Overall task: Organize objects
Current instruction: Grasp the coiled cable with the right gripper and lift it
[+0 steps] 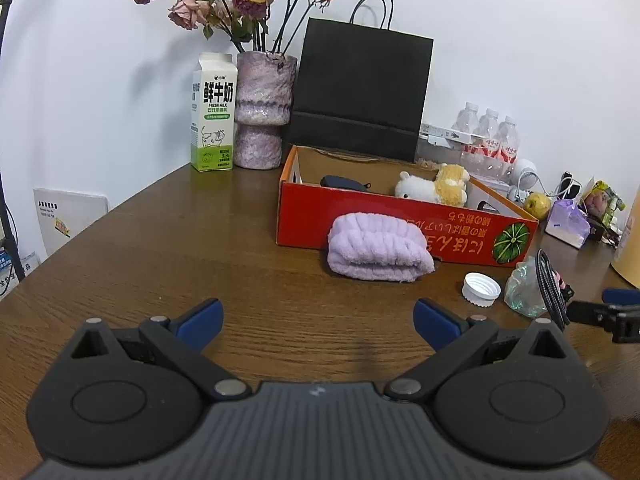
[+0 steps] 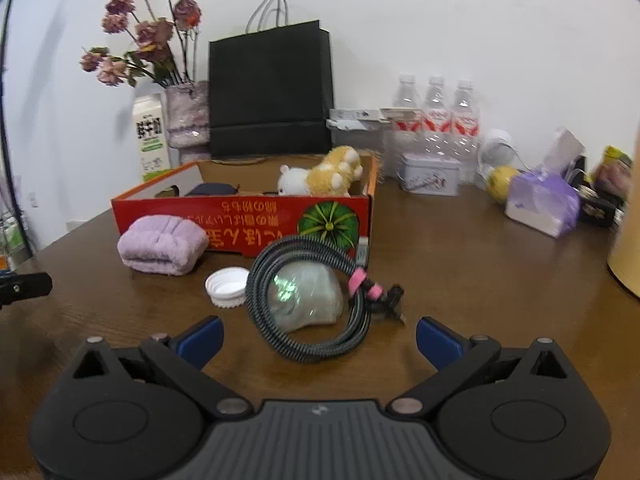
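Observation:
A red cardboard box (image 1: 400, 224) (image 2: 240, 216) holds a plush toy (image 1: 434, 188) (image 2: 320, 178) and a dark pouch (image 1: 344, 182). A folded lilac towel (image 1: 378, 252) (image 2: 162, 248) lies against its front wall. A white cap (image 1: 481, 289) (image 2: 227, 286), a pale green wrapped lump (image 1: 524, 292) (image 2: 308, 294) and a coiled braided cable (image 2: 316, 304) (image 1: 552, 288) lie on the table. My left gripper (image 1: 318, 322) is open and empty, short of the towel. My right gripper (image 2: 318, 340) is open, just before the cable.
A milk carton (image 1: 213, 114), a vase of dried roses (image 1: 262, 110) and a black paper bag (image 1: 360, 92) stand behind the box. Water bottles (image 2: 436, 120), a tin (image 2: 430, 174), a yellow fruit (image 2: 502, 182) and a tissue pack (image 2: 542, 204) crowd the right side.

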{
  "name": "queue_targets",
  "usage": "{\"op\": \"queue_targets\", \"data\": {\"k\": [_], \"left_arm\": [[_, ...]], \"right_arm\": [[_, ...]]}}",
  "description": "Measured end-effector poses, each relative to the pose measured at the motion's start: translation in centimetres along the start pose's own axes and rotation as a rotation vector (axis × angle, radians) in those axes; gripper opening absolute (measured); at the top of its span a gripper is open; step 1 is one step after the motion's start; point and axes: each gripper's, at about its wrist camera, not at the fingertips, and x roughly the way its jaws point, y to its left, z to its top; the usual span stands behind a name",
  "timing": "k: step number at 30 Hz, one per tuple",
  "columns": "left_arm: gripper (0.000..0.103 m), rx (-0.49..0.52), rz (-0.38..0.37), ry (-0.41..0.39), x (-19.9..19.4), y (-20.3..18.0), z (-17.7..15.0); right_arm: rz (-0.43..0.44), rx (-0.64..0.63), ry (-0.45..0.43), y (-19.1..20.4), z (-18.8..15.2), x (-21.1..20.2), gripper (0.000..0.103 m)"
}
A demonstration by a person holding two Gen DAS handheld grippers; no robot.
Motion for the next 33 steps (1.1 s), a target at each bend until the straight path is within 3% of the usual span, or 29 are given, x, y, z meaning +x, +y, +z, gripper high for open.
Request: {"op": "queue_targets", "data": {"k": [9, 11, 20, 24, 33], "left_arm": [[0.103, 0.010, 0.012, 0.012, 0.3, -0.2, -0.1], [0.103, 0.020, 0.018, 0.015, 0.4, -0.4, 0.0], [0.103, 0.046, 0.002, 0.052, 1.4, -1.8, -0.1], [0.103, 0.027, 0.014, 0.060, 1.6, -2.2, -0.1], [0.103, 0.009, 0.028, 0.060, 1.5, -2.4, -0.2]], "right_arm": [[0.192, -0.117, 0.087, -1.6, 2.8, 4.6, 0.103], [0.199, -0.096, 0.094, -2.5, 3.2, 5.6, 0.103], [0.393, 0.089, 0.155, -5.9, 3.1, 8.7, 0.103], [0.362, 0.095, 0.139, -5.8, 2.9, 8.1, 0.094], [0.153, -0.005, -0.026, -1.9, 1.2, 2.2, 0.093]]}}
